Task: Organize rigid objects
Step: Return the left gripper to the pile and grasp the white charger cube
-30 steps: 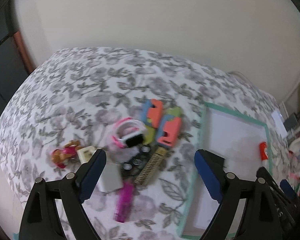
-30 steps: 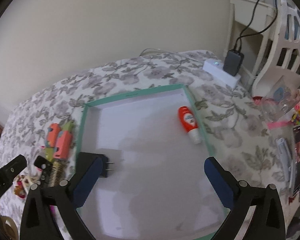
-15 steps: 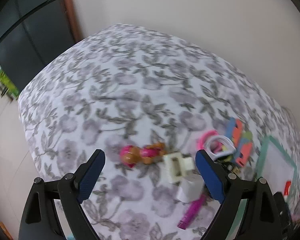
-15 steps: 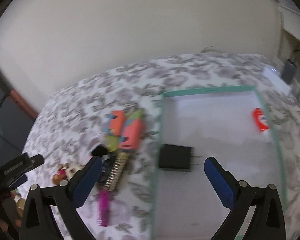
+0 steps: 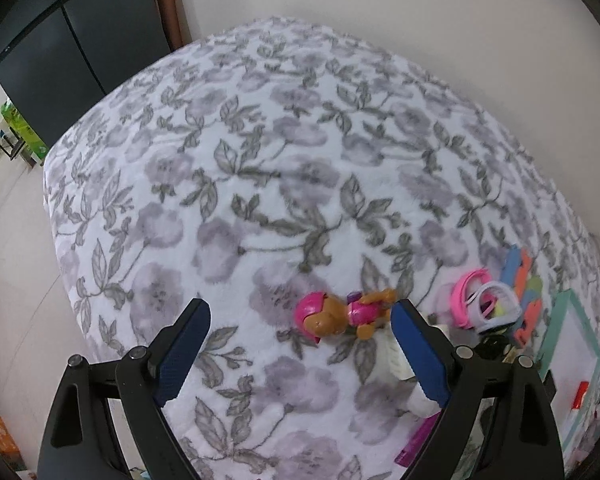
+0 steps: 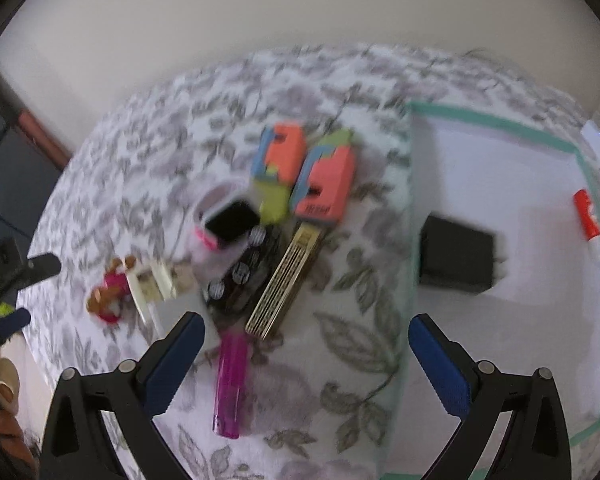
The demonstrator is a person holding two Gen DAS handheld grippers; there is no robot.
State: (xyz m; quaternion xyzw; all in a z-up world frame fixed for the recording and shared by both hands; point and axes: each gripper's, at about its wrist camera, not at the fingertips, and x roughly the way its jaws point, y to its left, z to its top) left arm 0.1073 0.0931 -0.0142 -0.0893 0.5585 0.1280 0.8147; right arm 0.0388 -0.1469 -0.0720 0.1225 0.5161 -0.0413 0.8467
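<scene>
Left gripper (image 5: 300, 344), jaws spread wide and holding nothing, is hovering over the flowered cloth (image 5: 260, 168). Its right finger is hiding part of a white block (image 5: 392, 354) and touching, in the picture, the rear of the toy dog (image 5: 340, 316), which is lying on its side wearing a pink helmet. Right of the dog, a pink and white band (image 5: 482, 304) and foam pieces (image 5: 524, 280) are crowding together; details there are too small to tell. The tray (image 5: 556, 320) is cut off at the frame edge.

Right gripper (image 6: 306, 358), likewise spread wide and empty, is hanging above the heap of loose things; this view is blurring throughout. A purple lighter (image 6: 230, 384) is lying between the fingers, beside a gold comb (image 6: 286, 280) and a dark board with round caps (image 6: 246, 268). Two orange foam blocks (image 6: 322, 184) are lying further back; dark marks on the nearer one are showing but cannot be read. In the green-rimmed tray (image 6: 496, 124), a black charger (image 6: 456, 260) is lying near the left wall and a red and white tube (image 6: 588, 220) against the right wall, its lettering illegible. The tray's near corner is passing out of view behind the right finger.
</scene>
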